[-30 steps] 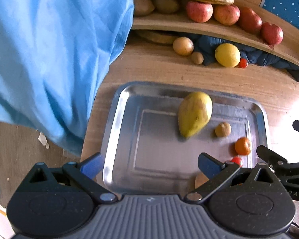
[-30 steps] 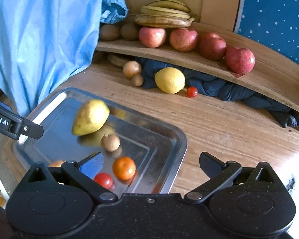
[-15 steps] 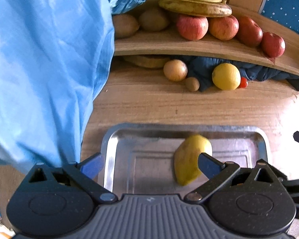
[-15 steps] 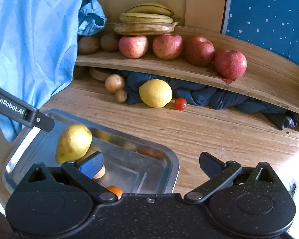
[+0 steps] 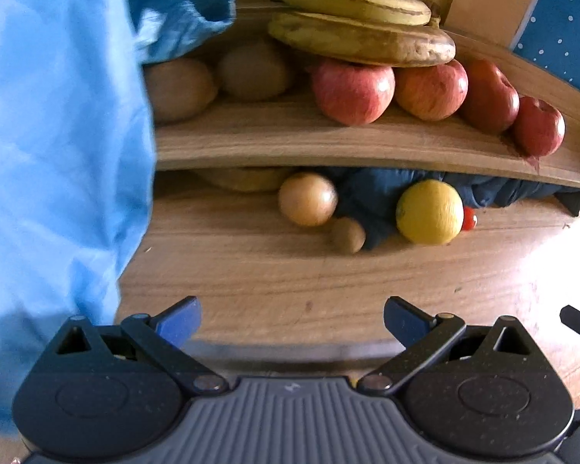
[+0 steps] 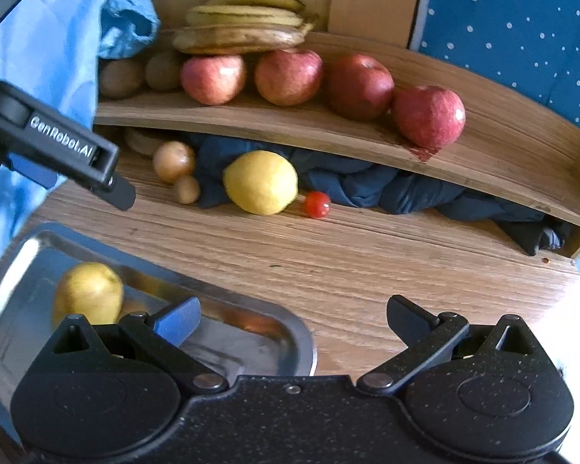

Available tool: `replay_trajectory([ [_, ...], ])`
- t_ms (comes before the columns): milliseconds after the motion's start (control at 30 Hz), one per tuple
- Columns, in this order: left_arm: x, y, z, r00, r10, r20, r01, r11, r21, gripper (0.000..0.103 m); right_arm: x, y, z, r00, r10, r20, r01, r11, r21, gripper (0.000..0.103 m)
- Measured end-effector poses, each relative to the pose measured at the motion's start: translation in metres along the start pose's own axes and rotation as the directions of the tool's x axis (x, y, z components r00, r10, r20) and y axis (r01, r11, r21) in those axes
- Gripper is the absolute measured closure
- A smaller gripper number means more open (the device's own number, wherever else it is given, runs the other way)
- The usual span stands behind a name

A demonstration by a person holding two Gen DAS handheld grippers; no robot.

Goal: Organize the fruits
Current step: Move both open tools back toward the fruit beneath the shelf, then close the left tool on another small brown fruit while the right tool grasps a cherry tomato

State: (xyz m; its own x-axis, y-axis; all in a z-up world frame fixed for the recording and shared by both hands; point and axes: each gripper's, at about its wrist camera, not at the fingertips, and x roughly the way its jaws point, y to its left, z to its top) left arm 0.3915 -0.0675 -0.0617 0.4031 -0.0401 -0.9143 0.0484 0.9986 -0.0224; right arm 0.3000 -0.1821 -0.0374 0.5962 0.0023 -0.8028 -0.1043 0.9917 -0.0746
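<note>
Wooden table (image 6: 367,270) holds a lemon (image 6: 261,181); both grippers (image 5: 292,315) (image 6: 294,315) spread wide, grasping nothing.

Shelf (image 6: 328,131): bananas (image 6: 243,27) atop apples (image 6: 290,77). Lemon (image 6: 261,181), tomato (image 6: 317,204) below shelf on table (image 6: 367,263). Pear (image 6: 89,292) in tray (image 6: 294,332), front-left.

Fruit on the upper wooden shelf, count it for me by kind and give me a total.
Bananas: 3
Apples: 4
Brown kiwi-like fruits: 2
Total: 9
</note>
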Motion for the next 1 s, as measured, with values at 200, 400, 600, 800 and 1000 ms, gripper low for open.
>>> replay_trajectory([
  [200,0.021,-0.007,0.013,0.999,-0.029,0.02,0.029,0.999,0.02,0.001,0.018,-0.008,0.006,0.998,-0.047,-0.034,0.048,0.999,0.018,0.001],
  [400,0.042,-0.009,0.019,0.998,-0.06,0.004,0.06,0.997,0.039,0.001,0.037,-0.013,0.019,0.997,-0.06,-0.046,0.06,0.998,-0.002,0.001],
  [600,0.052,-0.011,0.021,0.997,-0.08,0.008,0.08,0.996,0.051,0.011,0.052,-0.017,0.03,0.996,-0.077,-0.034,0.075,0.996,-0.047,0.007],
  [800,0.059,-0.01,0.026,0.993,-0.117,-0.003,0.117,0.992,0.049,0.026,0.064,-0.022,0.042,0.997,-0.08,-0.019,0.078,0.994,-0.075,0.017],
  [1000,0.063,-0.011,0.029,0.989,-0.145,-0.007,0.146,0.989,0.038,0.042,0.076,-0.023,0.051,0.997,-0.07,-0.019,0.067,0.991,-0.115,0.026],
])
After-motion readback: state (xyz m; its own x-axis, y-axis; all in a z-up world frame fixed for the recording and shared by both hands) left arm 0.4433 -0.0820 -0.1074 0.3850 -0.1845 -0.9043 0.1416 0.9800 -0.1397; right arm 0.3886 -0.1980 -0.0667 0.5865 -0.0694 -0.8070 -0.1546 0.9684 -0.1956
